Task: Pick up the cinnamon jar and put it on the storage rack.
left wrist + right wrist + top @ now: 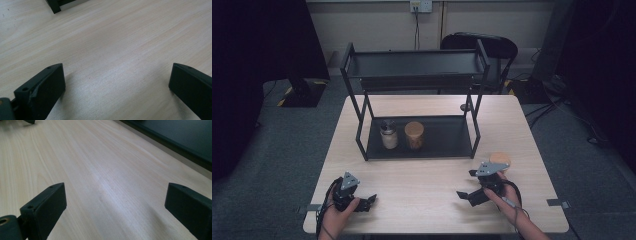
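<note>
My left gripper (368, 201) rests at the table's front left, held by a hand and pointing right. In the left gripper view, my left gripper (117, 72) is open over bare wood. At the front right, my right gripper (467, 184) points left. In the right gripper view, my right gripper (115, 192) is open too, with nothing between its fingers. Just behind the right gripper, a jar with a tan lid (499, 161) stands on the table. A pale jar with a dark lid (388, 134) and a brown jar (414, 135) sit on the lower shelf of the black rack (422, 150).
The wooden table (422, 180) has open room between the grippers. The rack's upper shelf (412, 65) is bare. A rack foot (53, 6) shows far off in the left gripper view. The lower shelf edge (175, 142) runs along the right gripper view's upper right. A black chair (492, 47) stands behind the table.
</note>
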`<move>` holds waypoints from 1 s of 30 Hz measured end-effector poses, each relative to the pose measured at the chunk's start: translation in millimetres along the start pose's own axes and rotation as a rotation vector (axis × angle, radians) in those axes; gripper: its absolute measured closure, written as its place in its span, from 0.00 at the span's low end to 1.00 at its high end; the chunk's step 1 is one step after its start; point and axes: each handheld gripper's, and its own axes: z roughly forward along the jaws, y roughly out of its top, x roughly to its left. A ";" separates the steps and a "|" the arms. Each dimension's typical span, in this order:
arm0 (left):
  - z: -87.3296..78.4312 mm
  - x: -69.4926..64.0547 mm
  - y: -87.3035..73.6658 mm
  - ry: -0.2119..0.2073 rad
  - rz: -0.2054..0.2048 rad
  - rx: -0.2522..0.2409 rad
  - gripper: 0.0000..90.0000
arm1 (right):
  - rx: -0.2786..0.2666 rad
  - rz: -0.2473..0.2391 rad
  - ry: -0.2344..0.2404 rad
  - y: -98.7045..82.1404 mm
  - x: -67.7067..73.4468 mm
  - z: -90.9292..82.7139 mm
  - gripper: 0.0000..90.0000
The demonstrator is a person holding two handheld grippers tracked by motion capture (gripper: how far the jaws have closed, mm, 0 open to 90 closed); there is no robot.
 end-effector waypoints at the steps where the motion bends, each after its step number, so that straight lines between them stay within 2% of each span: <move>1: 0.0 0.0 0.0 0.000 0.000 0.000 0.00 | 0.002 -0.001 0.004 -0.4 0.2 -0.6 0.03; 18: 0.0 0.0 0.0 0.000 0.000 0.000 0.00 | 0.036 -0.036 0.039 -13.9 -2.9 -15.3 0.04; 30: 0.0 0.0 0.0 0.000 0.000 0.000 0.00 | 0.055 -0.034 0.049 -25.0 -4.2 -25.1 0.04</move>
